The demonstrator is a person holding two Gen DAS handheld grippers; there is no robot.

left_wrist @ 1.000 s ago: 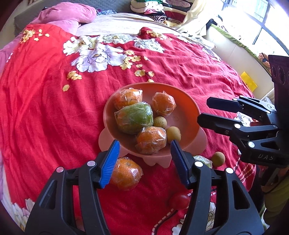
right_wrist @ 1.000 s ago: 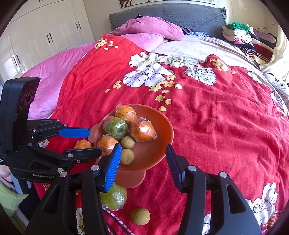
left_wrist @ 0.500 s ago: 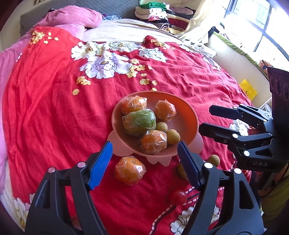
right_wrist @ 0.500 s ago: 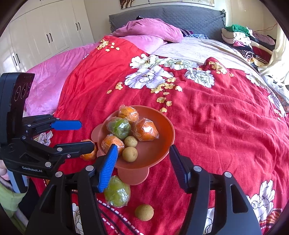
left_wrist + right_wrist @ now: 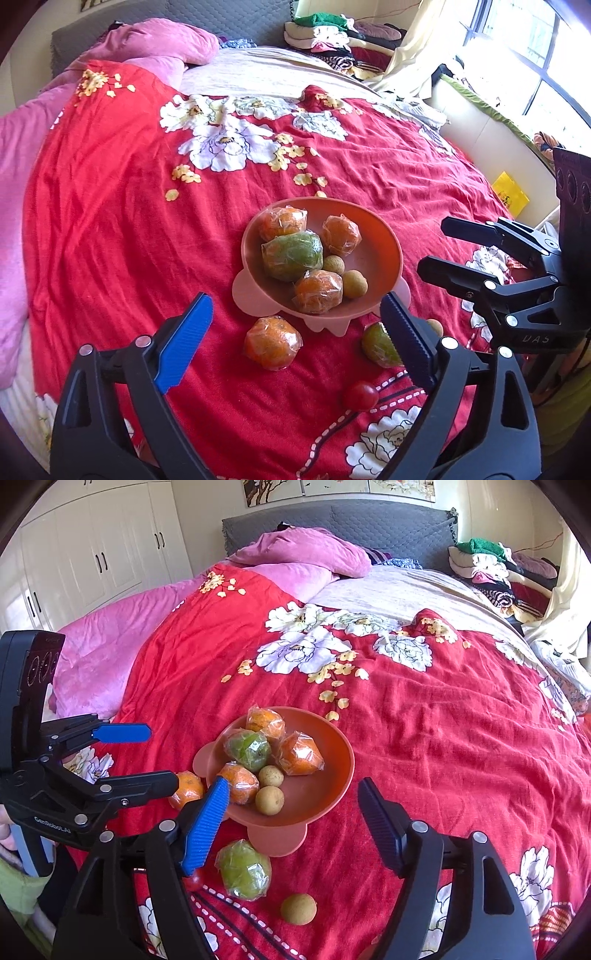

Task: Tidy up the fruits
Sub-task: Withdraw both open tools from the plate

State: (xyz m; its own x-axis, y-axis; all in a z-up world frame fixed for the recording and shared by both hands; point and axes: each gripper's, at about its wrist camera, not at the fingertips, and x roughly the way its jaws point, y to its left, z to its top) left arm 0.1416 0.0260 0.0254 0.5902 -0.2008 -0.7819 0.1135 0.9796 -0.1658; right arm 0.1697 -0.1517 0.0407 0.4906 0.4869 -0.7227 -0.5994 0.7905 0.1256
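While both hover apart, left hand-held gripper [image 5: 295,332] agape, right hand-held gripper [image 5: 291,819] agape

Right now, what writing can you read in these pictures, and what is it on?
"GenRobot.AI": on the left gripper body, right wrist view.
"UAS": on the right gripper body, left wrist view; possibly only part of a word.
Yellow packet by the window: print too blurred to read.
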